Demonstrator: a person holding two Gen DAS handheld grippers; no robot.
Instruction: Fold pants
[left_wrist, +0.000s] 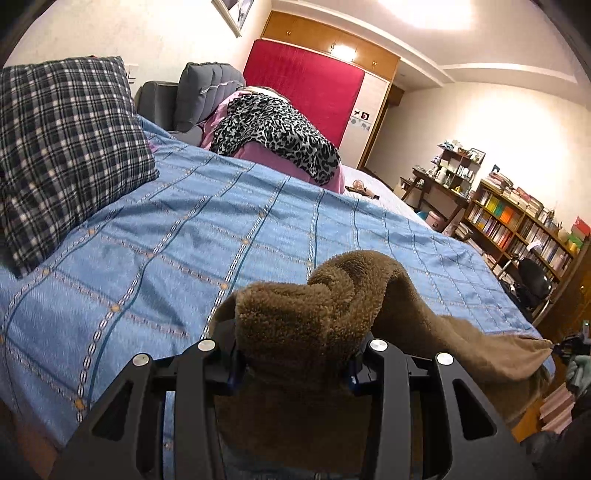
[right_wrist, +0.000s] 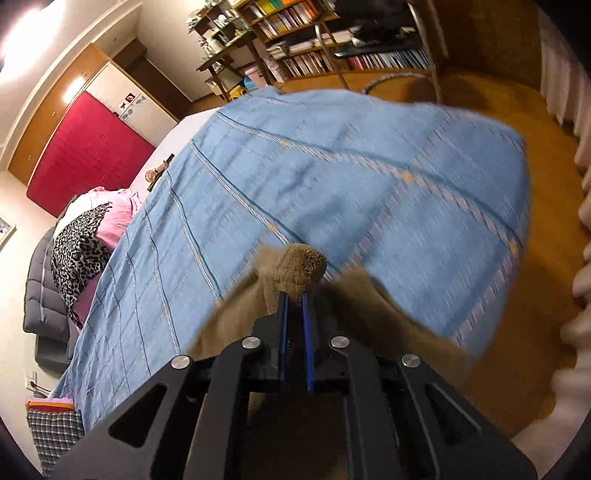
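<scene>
Home bedroom, bed under a blue striped bedspread (left_wrist: 229, 221), plaid pillow (left_wrist: 62, 147), red padded headboard panel (left_wrist: 306, 88), wooden wardrobe (left_wrist: 332, 40), crowded bookshelf (left_wrist: 517, 221), cluttered desk (left_wrist: 439, 184)

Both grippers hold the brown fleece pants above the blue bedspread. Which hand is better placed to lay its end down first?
Probably the left. The left gripper holds a thick bunch of the brown pants low over the bedspread; the right gripper pinches a thin end near the bed's edge.
</scene>
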